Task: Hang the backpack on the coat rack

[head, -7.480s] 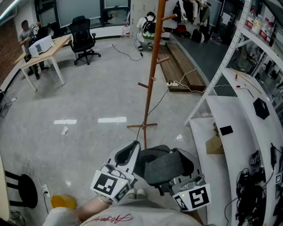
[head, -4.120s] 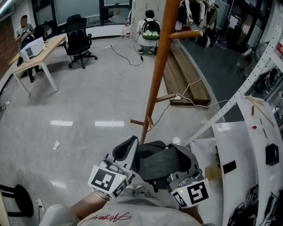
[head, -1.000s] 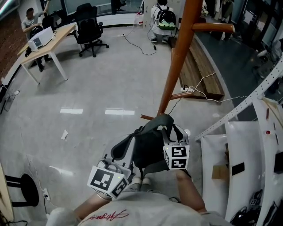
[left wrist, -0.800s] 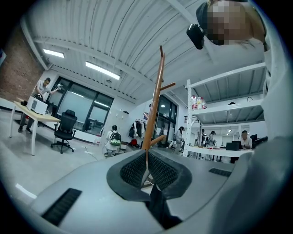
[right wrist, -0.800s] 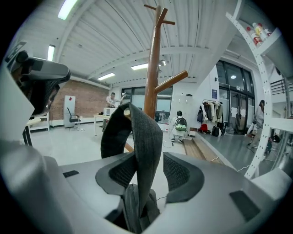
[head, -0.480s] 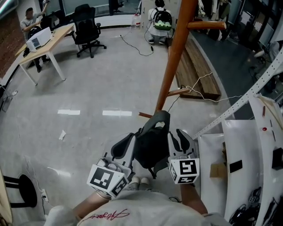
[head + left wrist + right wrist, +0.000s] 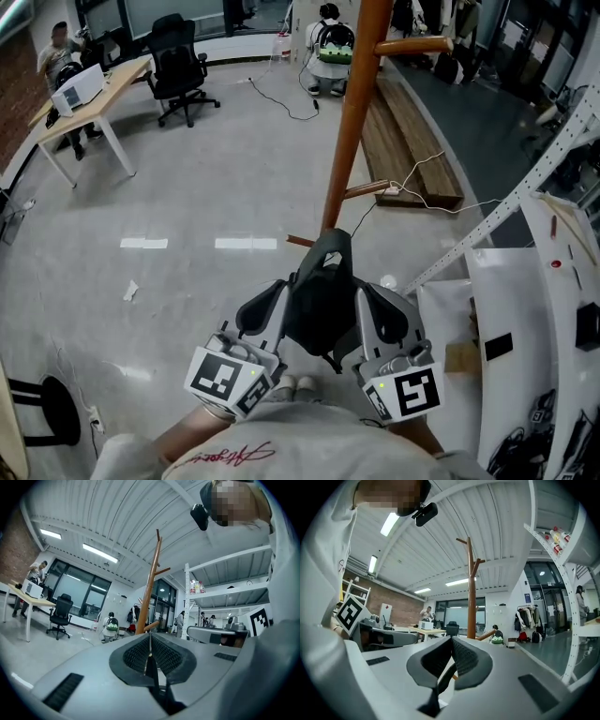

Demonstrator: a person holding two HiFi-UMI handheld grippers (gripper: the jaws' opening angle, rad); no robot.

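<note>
A dark grey backpack (image 7: 322, 302) hangs between my two grippers, its top handle (image 7: 330, 246) standing up close to the foot of the brown wooden coat rack (image 7: 352, 112). My left gripper (image 7: 269, 306) is shut on a dark strap (image 7: 157, 691) at the pack's left side. At the pack's right side, my right gripper (image 7: 377, 311) is shut on a strap (image 7: 440, 686). One peg (image 7: 412, 44) sticks out to the right high on the pole, and a lower peg (image 7: 367, 189) sits further down. Both gripper views show the rack straight ahead (image 7: 147, 592) (image 7: 471, 597).
A white table (image 7: 525, 309) and a slanted metal shelf upright (image 7: 506, 202) stand at the right. A wooden platform (image 7: 403, 131) with a cable lies behind the rack. A desk (image 7: 89, 103), an office chair (image 7: 178, 66) and seated people are far off across the floor.
My right gripper has come off the top front of the pack, dropped to its right side and shut on a strap. The pack's handle now stands nearer the pole. The left gripper stays put.
</note>
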